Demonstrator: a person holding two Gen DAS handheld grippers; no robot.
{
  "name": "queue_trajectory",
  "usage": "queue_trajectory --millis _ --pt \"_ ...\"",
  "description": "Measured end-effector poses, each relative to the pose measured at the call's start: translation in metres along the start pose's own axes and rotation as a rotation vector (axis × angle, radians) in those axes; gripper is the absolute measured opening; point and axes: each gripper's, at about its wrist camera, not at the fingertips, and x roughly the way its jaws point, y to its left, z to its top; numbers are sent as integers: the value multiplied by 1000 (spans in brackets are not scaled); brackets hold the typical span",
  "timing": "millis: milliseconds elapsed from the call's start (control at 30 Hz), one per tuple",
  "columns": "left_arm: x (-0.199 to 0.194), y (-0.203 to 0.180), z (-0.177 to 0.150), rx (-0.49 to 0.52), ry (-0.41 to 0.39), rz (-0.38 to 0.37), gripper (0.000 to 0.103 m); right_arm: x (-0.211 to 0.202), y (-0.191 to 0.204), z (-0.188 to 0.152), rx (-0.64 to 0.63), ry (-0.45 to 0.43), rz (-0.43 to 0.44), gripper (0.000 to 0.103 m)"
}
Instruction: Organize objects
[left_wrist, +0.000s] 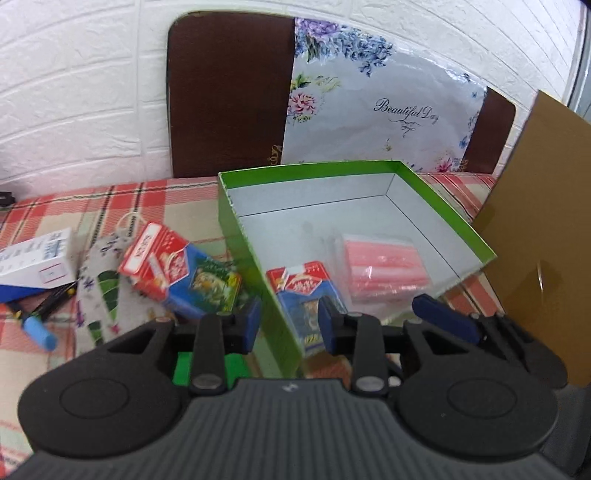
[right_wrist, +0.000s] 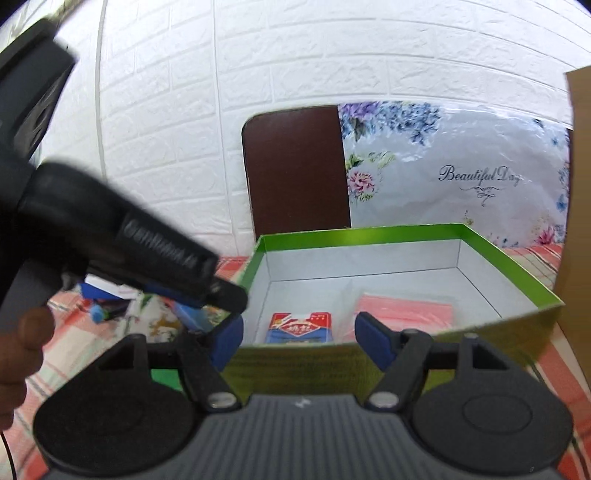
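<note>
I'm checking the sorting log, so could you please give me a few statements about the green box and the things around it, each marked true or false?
1. The green box holds a pink packet. True.
2. A card pack lies inside the box. True.
3. The left gripper grips a card pack. False: its jaws are open and empty.
4. The box is closed with a lid. False: it is open.
5. The blue marker is in the box. False: it lies on the cloth outside.

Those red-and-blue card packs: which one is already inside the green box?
The pack lying flat on the green box floor, beside the pink packet. The other pack lies tilted outside on the checked cloth, left of the box wall.
</note>
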Motion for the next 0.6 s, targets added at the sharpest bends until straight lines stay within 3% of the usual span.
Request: queue_trajectory --millis 200,600 --pt "-25 9 -33 37 20 142 39 -20 21 -12 -10 57 56 69" --pt "-50 82 -77 -66 38 355 43 -19 100 -27 -178 146 186 68"
